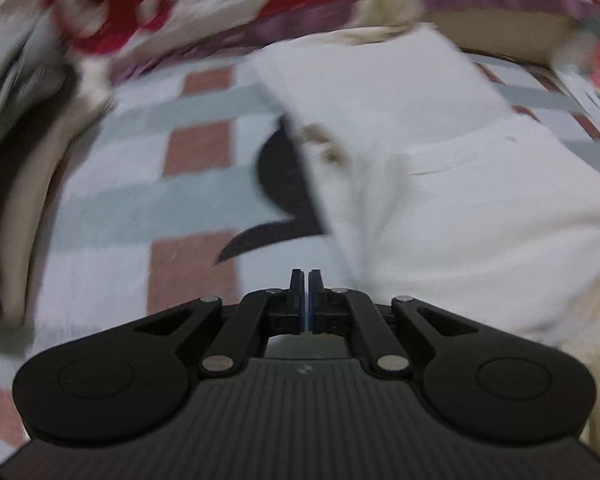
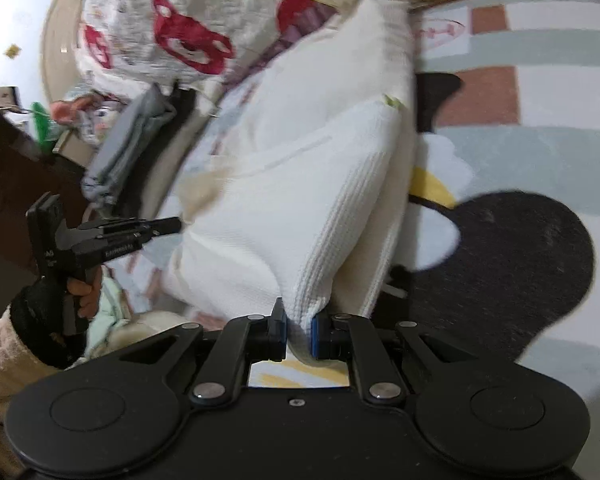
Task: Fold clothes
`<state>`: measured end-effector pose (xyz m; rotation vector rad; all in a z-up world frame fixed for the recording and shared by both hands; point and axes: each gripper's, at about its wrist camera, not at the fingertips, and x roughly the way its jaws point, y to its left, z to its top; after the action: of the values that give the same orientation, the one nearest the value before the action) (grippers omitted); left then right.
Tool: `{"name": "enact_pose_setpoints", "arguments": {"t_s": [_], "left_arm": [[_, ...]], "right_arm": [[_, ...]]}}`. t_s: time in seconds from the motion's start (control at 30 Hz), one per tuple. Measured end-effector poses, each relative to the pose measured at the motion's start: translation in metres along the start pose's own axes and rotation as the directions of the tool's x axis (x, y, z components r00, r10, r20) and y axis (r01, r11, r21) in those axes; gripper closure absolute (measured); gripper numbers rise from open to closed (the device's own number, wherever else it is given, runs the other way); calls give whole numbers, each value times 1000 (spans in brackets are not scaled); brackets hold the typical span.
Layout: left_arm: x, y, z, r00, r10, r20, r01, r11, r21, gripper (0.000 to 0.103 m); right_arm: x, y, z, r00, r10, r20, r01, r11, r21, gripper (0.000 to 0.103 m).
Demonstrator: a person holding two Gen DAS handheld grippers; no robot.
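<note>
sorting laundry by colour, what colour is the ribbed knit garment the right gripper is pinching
The ribbed knit garment is cream white, plain with no print; it shows best in the right wrist view.

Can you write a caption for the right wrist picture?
Right gripper pinches a white garment over a patterned blanket.

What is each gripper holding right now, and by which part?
The right gripper pinches the white ribbed garment by a bunched fold at its near edge. The left gripper is shut on nothing.
</note>
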<state>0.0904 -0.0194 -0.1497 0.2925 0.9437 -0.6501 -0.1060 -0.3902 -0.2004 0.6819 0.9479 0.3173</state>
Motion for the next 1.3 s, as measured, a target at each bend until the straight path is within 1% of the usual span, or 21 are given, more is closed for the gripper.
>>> {"name": "enact_pose_setpoints", "arguments": {"t_s": [0.07, 0.13, 0.2, 0.23, 0.27, 0.33, 0.43, 0.47, 0.57, 0.6, 0.63, 0.67, 0.7, 0.73, 0.77, 0.9, 1.03, 1.1, 1.13, 1.17, 1.3], "left_arm": [[-2, 14, -1, 999, -50, 6, 50, 994, -94, 102], [-11, 14, 3, 994, -106, 38, 109, 988, -106, 98], [-21, 9, 6, 975, -211, 63, 217, 971, -104, 92], [-23, 6, 5, 961, -267, 67, 273, 956, -106, 85], [-26, 3, 2, 946, -319, 65, 324, 941, -98, 81], [-29, -5, -5, 923, -384, 30, 385, 922, -36, 74], [-32, -17, -21, 909, -415, -33, 416, 908, 52, 60], [-31, -20, -26, 906, -421, -49, 424, 904, 60, 57], [-22, -24, -35, 913, -404, -53, 407, 912, 52, 57], [-18, -24, -35, 916, -399, -49, 401, 915, 46, 63], [-15, -24, -35, 918, -394, -42, 396, 917, 47, 89], [-13, -25, -35, 920, -388, -47, 390, 919, 50, 99], [-13, -25, -34, 925, -376, -58, 379, 924, 52, 99], [-15, -24, -36, 928, -368, -59, 371, 927, 48, 99], [-16, -24, -37, 931, -361, -61, 363, 931, 43, 99], [-23, -22, -43, 942, -330, -67, 332, 943, 25, 100], [-14, -23, -49, 946, -311, -97, 313, 950, 4, 100], [-11, -20, -47, 949, -295, -112, 294, 955, -27, 98], [-10, -18, -45, 952, -282, -120, 278, 959, -48, 97], [-11, -16, -42, 958, -255, -129, 248, 966, -69, 96], [-29, -10, -25, 978, -202, -54, 201, 979, -19, 92]], "right_arm": [[2, -4, -3, 1000, -19, 0, 19, 1000, 14, 90], [4, 2, -6, 997, -82, -5, 82, 996, -19, 89], [3, 9, -7, 993, -122, -4, 122, 992, -45, 86], [0, 14, -7, 990, -142, 9, 143, 988, -59, 79], [-6, 19, -6, 984, -173, 32, 175, 982, -78, 65], [-17, 28, -3, 970, -230, 79, 239, 964, -119, 55], [-30, 38, 5, 944, -294, 149, 321, 924, -208, 53], [-25, 36, 12, 944, -288, 159, 317, 926, -206, 53], [-8, 29, 31, 945, -270, 187, 306, 930, -203, 53], [-3, 27, 37, 945, -263, 196, 302, 932, -202, 53], [3, 25, 43, 944, -257, 206, 298, 933, -201, 52], [8, 23, 50, 944, -251, 215, 294, 935, -200, 52], [14, 21, 55, 942, -249, 226, 296, 933, -205, 53], [22, 22, 56, 934, -260, 243, 315, 922, -226, 80], [27, 23, 58, 927, -268, 263, 332, 913, -237, 98], [20, 19, 61, 888, -278, 367, 351, 924, -150, 98], [15, 12, 60, 864, -330, 380, 392, 914, -99, 103], [8, 9, 59, 863, -324, 389, 384, 919, -87, 103], [4, 7, 59, 853, -335, 400, 397, 914, -79, 101], [0, 5, 60, 848, -341, 407, 402, 913, -72, 93], [-12, -7, 61, 885, -254, 390, 283, 959, -20, 86]]}}
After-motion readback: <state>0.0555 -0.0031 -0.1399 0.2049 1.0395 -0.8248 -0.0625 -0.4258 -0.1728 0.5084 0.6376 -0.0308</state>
